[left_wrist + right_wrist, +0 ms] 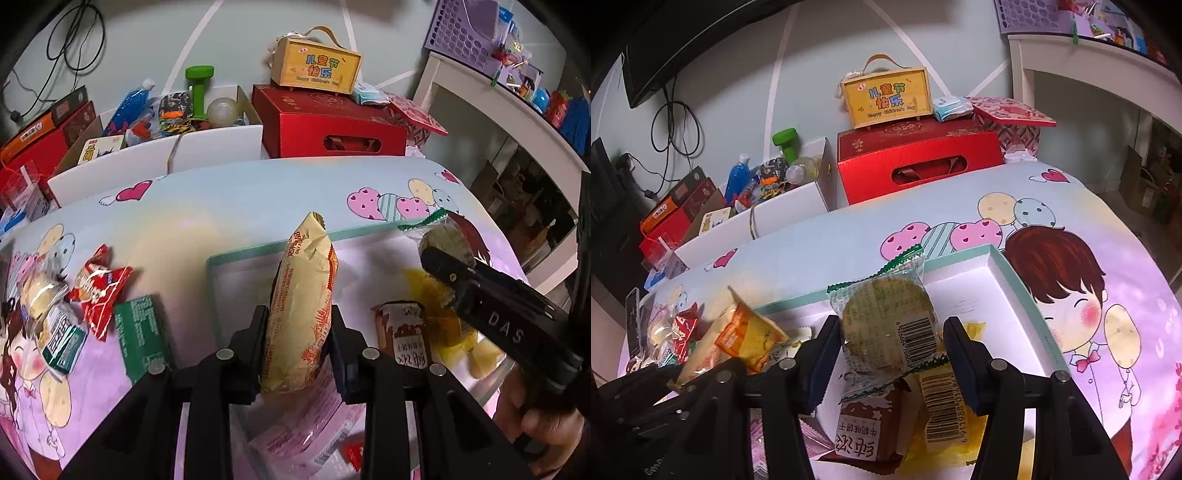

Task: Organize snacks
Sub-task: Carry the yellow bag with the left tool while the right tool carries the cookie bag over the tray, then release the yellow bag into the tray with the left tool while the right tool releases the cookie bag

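My left gripper point(299, 317) is shut on a cream snack packet point(303, 302) with orange print, held upright over the white tray point(258, 251) with a teal rim. The same cream packet point(746, 336) shows at the left of the right wrist view. My right gripper point(890, 332) is shut on a clear, green-edged packet point(886, 317) with a round greenish cake, held above the tray point(1015, 280). A brown biscuit packet point(868, 428) and a yellow packet point(942, 406) lie in the tray below. From the left wrist view, the right gripper point(443, 262) reaches in from the right.
Loose snacks lie on the cartoon tablecloth left of the tray: a red packet point(99, 291), a green packet point(138, 332) and a clear-wrapped cake point(40, 291). Behind the table stand a red gift box point(328, 125), a yellow box point(314, 66) and a cluttered white carton point(159, 147).
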Available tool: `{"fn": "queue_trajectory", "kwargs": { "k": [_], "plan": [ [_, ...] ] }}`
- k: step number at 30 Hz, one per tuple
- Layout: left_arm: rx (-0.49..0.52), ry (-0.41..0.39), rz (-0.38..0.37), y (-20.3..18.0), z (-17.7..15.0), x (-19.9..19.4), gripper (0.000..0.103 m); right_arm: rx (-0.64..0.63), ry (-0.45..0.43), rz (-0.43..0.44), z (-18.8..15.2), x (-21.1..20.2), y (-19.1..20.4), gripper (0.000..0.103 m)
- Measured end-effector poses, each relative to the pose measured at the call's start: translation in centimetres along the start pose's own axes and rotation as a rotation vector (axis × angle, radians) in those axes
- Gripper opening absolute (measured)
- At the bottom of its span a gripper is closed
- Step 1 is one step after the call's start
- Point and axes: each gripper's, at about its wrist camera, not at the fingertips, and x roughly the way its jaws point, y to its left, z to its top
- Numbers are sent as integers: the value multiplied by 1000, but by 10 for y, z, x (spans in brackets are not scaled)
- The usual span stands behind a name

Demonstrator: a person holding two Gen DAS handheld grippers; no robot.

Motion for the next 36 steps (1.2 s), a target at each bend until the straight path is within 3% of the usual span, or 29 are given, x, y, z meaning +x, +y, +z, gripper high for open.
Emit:
{"fn": "queue_trajectory", "kwargs": {
  "k": [17, 19, 21, 36],
  "plan": [
    [-37, 21, -3, 6, -1, 11, 32, -65, 39, 5, -7, 11, 23, 61],
    [-39, 19, -3, 7, 0, 9, 37, -67, 47, 0, -7, 13, 24, 62],
    [-46, 16, -7, 8, 1, 7, 51, -67, 53, -4, -8, 14, 24, 62],
    [-69, -19, 29, 18, 7, -17, 64, -82, 40, -24, -2, 0, 30, 63]
  ]
}}
